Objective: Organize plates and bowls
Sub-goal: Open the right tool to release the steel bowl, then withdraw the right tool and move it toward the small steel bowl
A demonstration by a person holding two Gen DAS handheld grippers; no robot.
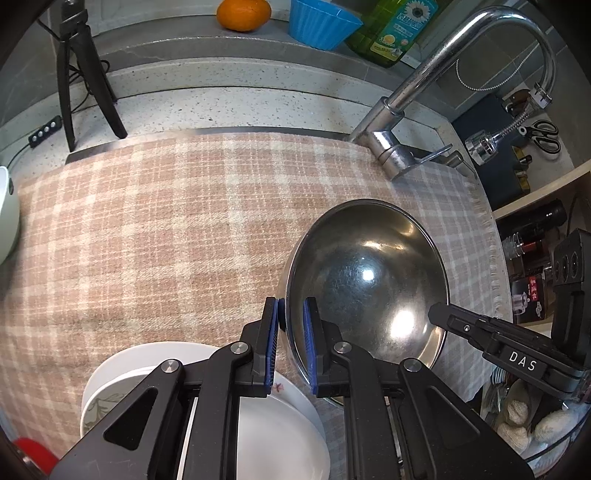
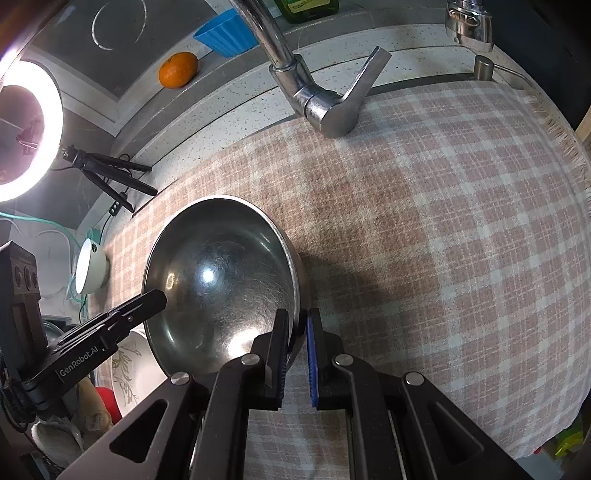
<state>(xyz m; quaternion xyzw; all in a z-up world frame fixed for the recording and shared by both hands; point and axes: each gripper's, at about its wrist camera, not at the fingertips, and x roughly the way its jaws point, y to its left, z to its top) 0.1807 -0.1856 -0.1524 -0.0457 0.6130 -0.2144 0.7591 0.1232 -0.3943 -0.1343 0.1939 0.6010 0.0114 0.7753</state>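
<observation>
A steel bowl [image 1: 365, 284] sits over the checked cloth [image 1: 166, 229], held on both sides. My left gripper [image 1: 293, 314] is shut on the bowl's left rim, one finger inside and one outside. My right gripper [image 2: 297, 325] is shut on the bowl's [image 2: 218, 280] right rim in the same way. The right gripper's finger also shows in the left wrist view [image 1: 454, 317], and the left gripper's finger shows in the right wrist view [image 2: 144, 301]. White plates [image 1: 280, 424], one with a leaf pattern, lie stacked below the left gripper.
A chrome tap [image 1: 399, 147] rises at the back of the cloth. An orange [image 1: 243, 14], a blue cup [image 1: 321, 22] and a green bottle [image 1: 395, 29] stand on the back ledge. A black tripod [image 1: 85, 74] stands back left. A white bowl [image 2: 88, 269] lies at the left.
</observation>
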